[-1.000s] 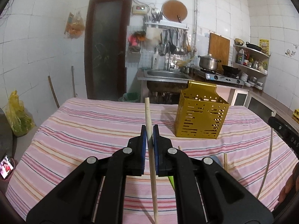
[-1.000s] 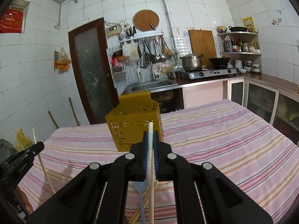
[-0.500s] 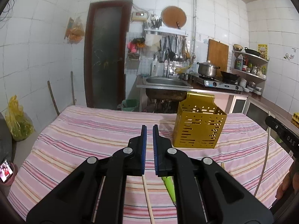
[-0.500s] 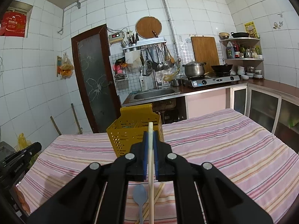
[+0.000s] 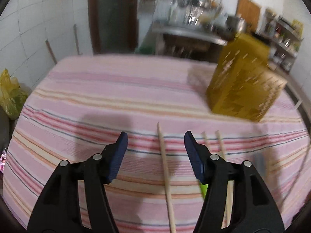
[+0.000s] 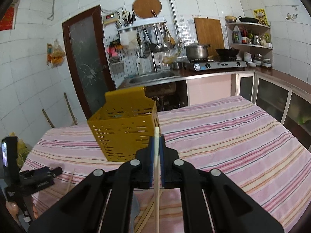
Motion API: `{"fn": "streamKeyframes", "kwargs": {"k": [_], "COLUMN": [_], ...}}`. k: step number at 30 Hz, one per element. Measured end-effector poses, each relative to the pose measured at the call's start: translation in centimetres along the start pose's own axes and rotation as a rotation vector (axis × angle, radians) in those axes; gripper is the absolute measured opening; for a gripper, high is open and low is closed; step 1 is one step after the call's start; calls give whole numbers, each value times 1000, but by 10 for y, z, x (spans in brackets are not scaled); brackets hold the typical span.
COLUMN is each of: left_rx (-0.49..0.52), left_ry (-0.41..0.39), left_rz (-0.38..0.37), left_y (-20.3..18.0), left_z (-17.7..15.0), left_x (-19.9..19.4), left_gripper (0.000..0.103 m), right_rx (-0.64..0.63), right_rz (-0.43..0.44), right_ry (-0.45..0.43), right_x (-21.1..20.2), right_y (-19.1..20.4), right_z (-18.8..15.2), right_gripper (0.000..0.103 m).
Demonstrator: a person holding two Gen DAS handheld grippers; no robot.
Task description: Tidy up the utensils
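A table covered with a pink striped cloth (image 5: 108, 89) fills most of both views. On it a yellow perforated utensil holder (image 6: 124, 134) is placed upright, toward the far side of the table; in the left wrist view it is seen at the right, blurred by motion (image 5: 245, 85).

The left gripper (image 5: 155, 141) is held low over the cloth with its blue pads spread wide, and nothing is gripped between them. One wooden chopstick (image 5: 165, 174) is seen lying flat on the cloth in the gap between the two fingers, not touched by either pad. Just to the right of the right finger, two more chopsticks (image 5: 219, 143) are laid side by side on the cloth, and a small piece of something bright green (image 5: 203, 188) is partly hidden behind that finger; what it is cannot be told.

The right gripper (image 6: 156, 141) is closed tightly on a single chopstick (image 6: 156, 167), which is held lengthwise along the fingers, its tip reaching just past the pads, in front of the holder's near right corner. Below this gripper, further chopsticks (image 6: 144, 217) are seen on the cloth.
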State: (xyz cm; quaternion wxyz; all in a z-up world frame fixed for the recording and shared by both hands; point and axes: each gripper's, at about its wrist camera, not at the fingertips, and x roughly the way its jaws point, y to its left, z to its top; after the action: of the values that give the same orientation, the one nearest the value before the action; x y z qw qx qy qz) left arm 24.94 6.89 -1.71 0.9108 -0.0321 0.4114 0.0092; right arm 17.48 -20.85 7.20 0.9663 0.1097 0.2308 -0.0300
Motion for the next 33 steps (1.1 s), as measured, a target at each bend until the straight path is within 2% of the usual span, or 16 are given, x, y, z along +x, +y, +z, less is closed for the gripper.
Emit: {"fn": "streamKeyframes", "kwargs": {"k": [4,6,10,12,15,20,23,27,33], "left_rx": [18,22,0,0,6,-22,-26,-30,-11], "left_ry": [82,109,127,140,156,146,121,44,-167], "left_rz": [34,44,46,21,7,-28,-43,-60,-74], "left_y": [-6,-8,-10,-11,-11,-8,-8,-9,-11], "left_z": [-1,-2,1,4,9,7,7,10,8], "left_x": [36,48,57,58,60,59,50,22,-46], "left_gripper": [58,48,39,21,6,5,5,4,5], "right_rx": [3,3,-3,2,-1,-3,2,-3,-14], "right_rz": [-5,-7,-11,-9,-7,-8,-6,0,6], "right_ry": [20,27,34,37,35,25,19,3,-43], "right_x": [14,18,23,24,24,20,16,8,-11], "right_y": [-2,-2,0,0,2,3,3,7,10], "right_z": [-1,-3,-5,-4,-4,-5,-6,-5,-5], "right_gripper": [6,6,6,6,6,6,6,6,6]}}
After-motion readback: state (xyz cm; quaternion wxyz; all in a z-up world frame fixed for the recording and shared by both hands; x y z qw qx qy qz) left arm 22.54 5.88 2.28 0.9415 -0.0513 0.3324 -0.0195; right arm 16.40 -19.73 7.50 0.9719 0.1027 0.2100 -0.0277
